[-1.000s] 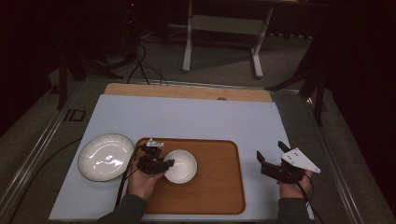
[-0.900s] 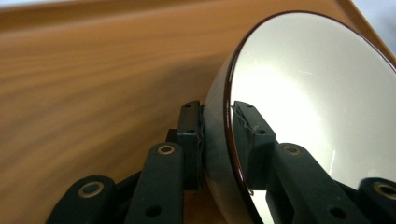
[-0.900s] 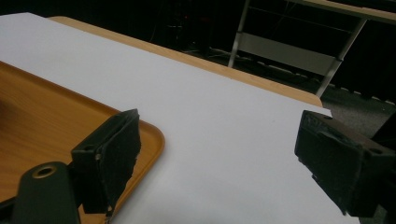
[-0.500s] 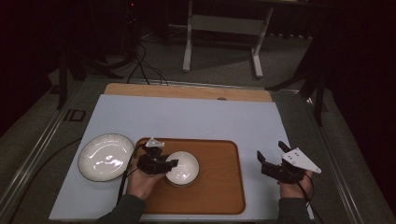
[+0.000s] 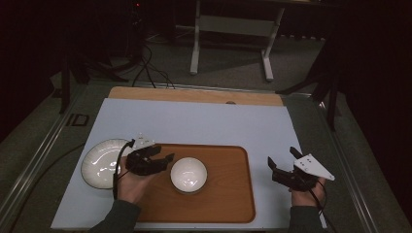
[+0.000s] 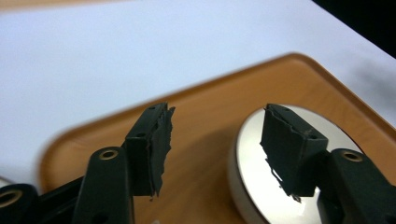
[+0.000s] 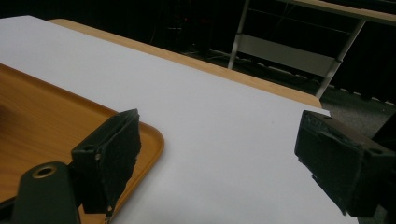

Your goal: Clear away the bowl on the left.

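A white ceramic bowl (image 5: pixel 188 174) is seen on the wooden tray (image 5: pixel 228 204), just right of the left gripper (image 5: pixel 165 159), whose jaws are parted empty. Rigid, smooth and breakable, it would best be taken by its rim. The right gripper (image 5: pixel 282 167) is held wide, well right of the bowl.

a wooden worktop (image 5: pixel 194 94) is covered almost wholly by a pale blue-white sheet (image 5: pixel 194 124), with bare wood showing along the far edge. directly on the sheet lie a rounded rectangular brown wooden tray (image 5: pixel 228 194) near the front edge and, just beside its left end, a shallow white glossy plate (image 5: pixel 99 165).
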Demonstrator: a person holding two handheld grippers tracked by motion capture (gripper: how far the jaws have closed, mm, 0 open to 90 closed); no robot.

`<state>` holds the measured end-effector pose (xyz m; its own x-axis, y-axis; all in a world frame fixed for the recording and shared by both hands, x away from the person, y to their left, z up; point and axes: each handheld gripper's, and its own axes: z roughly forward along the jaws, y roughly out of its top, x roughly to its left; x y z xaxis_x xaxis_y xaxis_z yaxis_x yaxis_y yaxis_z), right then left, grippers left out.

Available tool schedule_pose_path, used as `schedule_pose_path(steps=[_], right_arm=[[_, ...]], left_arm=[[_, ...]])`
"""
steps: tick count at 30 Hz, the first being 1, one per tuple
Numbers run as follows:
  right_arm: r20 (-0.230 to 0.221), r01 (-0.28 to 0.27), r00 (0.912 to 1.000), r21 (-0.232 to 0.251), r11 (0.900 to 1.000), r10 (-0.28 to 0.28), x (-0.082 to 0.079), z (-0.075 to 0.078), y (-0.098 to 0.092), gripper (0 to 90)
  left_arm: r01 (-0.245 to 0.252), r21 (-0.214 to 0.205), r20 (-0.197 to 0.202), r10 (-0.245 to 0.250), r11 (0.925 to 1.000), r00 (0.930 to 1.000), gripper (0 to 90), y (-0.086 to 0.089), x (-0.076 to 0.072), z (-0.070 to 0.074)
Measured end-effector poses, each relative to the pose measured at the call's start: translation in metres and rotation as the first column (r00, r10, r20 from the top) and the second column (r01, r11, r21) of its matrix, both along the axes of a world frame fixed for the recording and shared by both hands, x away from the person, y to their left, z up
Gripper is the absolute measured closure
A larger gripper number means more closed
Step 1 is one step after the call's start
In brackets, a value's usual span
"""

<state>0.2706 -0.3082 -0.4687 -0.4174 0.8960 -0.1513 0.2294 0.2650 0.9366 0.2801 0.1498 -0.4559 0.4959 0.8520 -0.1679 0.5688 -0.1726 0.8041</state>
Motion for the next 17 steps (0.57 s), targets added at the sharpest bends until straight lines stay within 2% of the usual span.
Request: schedule_pose_path(steps=[3,7,8,11,13,15,17], right_arm=[[0.0,0.0,1.0,0.001,1.0,0.0,0.0,0.0,0.0,14.0],[-0.003,0.001,1.0,0.002,1.0,-0.001,0.0,0.0,0.0,14.0],[-0.004,0.003,1.0,0.001,1.0,-0.003,0.0,0.0,-0.001,14.0],[-0.011,0.009,0.9999,0.007,0.9999,-0.008,0.001,-0.001,-0.002,14.0],[-0.014,0.013,0.9998,0.011,0.9999,-0.012,0.001,-0.001,-0.003,14.0],[-0.019,0.012,0.9997,0.01,0.9999,-0.012,0.002,-0.002,-0.003,13.9],[-0.032,0.019,0.9993,0.002,0.9998,-0.019,0.004,-0.005,-0.004,13.6]], left_arm=[[-0.043,0.049,0.07,0.04,0.9978,0.9968,39.4,0.01,-0.004,0.01],[-0.116,0.054,0.136,0.107,0.9918,0.9849,36.2,0.032,-0.009,0.019],[-0.138,0.051,0.146,0.129,0.9892,0.9808,35.7,0.038,-0.01,0.02],[-0.23,0.035,0.177,0.22,0.9726,0.9593,33.0,0.06,-0.015,0.022],[-0.261,0.021,0.189,0.252,0.9652,0.9491,32.1,0.071,-0.017,0.021],[-0.28,0.005,0.195,0.274,0.9599,0.9417,31.2,0.082,-0.02,0.019],[-0.312,-0.006,0.192,0.308,0.95,0.9321,30.7,0.092,-0.022,0.017]])
